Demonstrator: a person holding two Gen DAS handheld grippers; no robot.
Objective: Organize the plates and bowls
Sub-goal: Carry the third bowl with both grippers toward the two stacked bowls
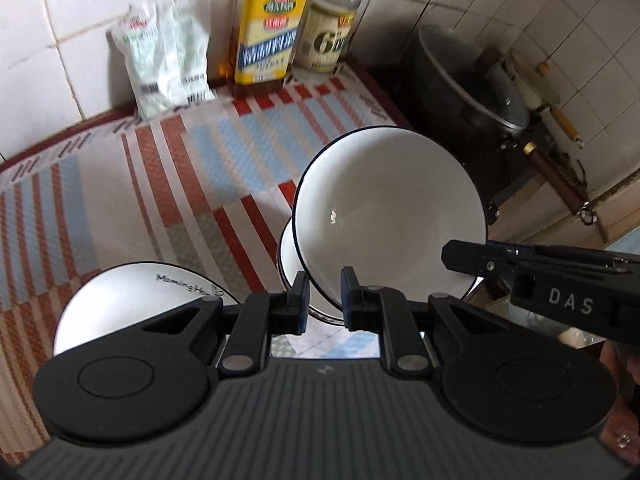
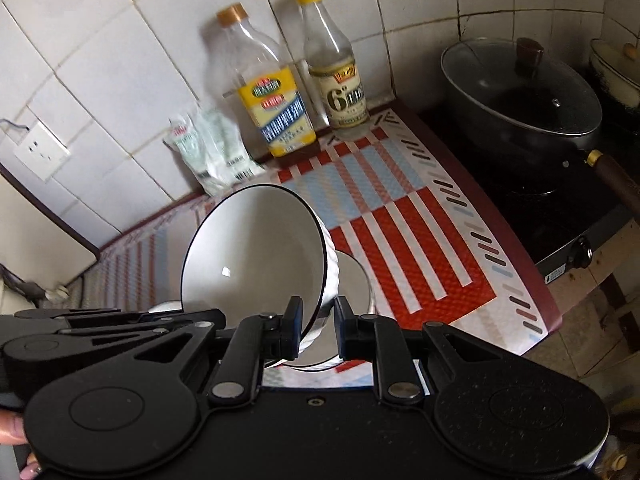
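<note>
Left gripper point(image 1: 325, 300) is pinching the near rim of a white bowl point(image 1: 388, 208) with a dark edge line, one finger pad inside the wall, the other outside, jaws nearly together on the thin rim. That bowl tilts up and away from the fingers, its open face toward the camera, held off the striped mat point(image 1: 160, 184). Just below and behind it sits a second white bowl point(image 1: 290, 256), partly covered by the lifted one. A white plate point(image 1: 120, 300) with small lettering lies on the mat at the lower left, beside the left finger.

Over on the right-hand view, the right gripper point(image 2: 318, 330) is clamped on the rim of its own white bowl point(image 2: 248, 256), again one pad inside, one outside, bowl tilted with its hollow facing left and up. A shiny round dish point(image 2: 356, 288) lies beneath it on the mat point(image 2: 420, 220). Two bottles point(image 2: 276, 92) stand against the tiled wall at the back; a lidded wok point(image 2: 520, 92) sits on the stove to the right.
</note>
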